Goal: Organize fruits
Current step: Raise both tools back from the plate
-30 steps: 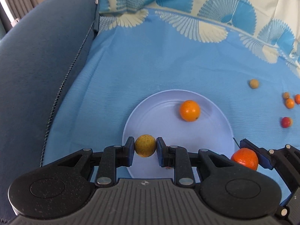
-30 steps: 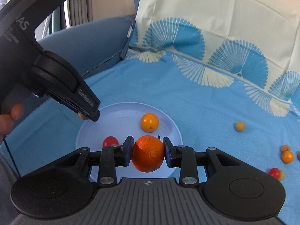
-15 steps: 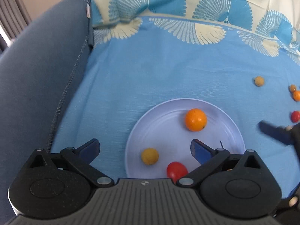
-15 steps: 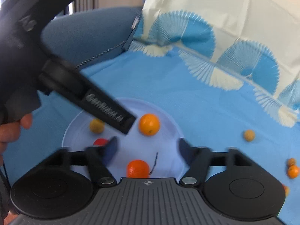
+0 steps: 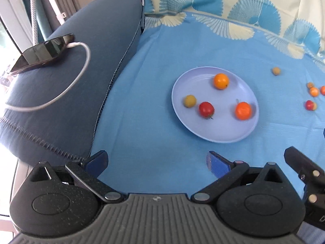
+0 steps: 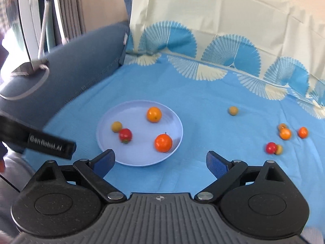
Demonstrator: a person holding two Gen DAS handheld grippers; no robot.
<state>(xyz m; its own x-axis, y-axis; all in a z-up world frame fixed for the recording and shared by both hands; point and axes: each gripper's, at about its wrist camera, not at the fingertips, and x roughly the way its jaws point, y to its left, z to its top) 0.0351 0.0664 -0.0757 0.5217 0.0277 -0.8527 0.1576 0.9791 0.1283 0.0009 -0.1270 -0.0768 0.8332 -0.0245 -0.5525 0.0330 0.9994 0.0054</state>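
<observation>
A pale lilac plate (image 5: pixel 219 136) (image 6: pixel 134 158) lies on the blue cloth. It holds a small orange (image 5: pixel 221 81) (image 6: pixel 154 114), a larger orange (image 5: pixel 243 110) (image 6: pixel 163 143), a red tomato (image 5: pixel 206 109) (image 6: pixel 125 135) and a yellow-green fruit (image 5: pixel 190 101) (image 6: pixel 116 126). My left gripper (image 5: pixel 156 161) is open and empty, drawn back from the plate. My right gripper (image 6: pixel 160 161) hovers at the plate's near rim, its jaws still opening, nothing between them. Several small fruits (image 6: pixel 285 134) lie loose on the cloth to the right, with a tan one (image 6: pixel 233 110) apart from them.
A dark blue sofa arm (image 5: pixel 71 85) rises at the left, with a phone (image 5: pixel 42 50) and its white cable (image 5: pixel 81 73) on it. A patterned cloth backrest (image 6: pixel 223 30) stands behind. The left gripper's body (image 6: pixel 40 142) shows at the right wrist view's left edge.
Both grippers opened and let their fruit go onto the plate: the yellow-green one from the left, the larger orange from the right. Both pulled back and up from the plate.
</observation>
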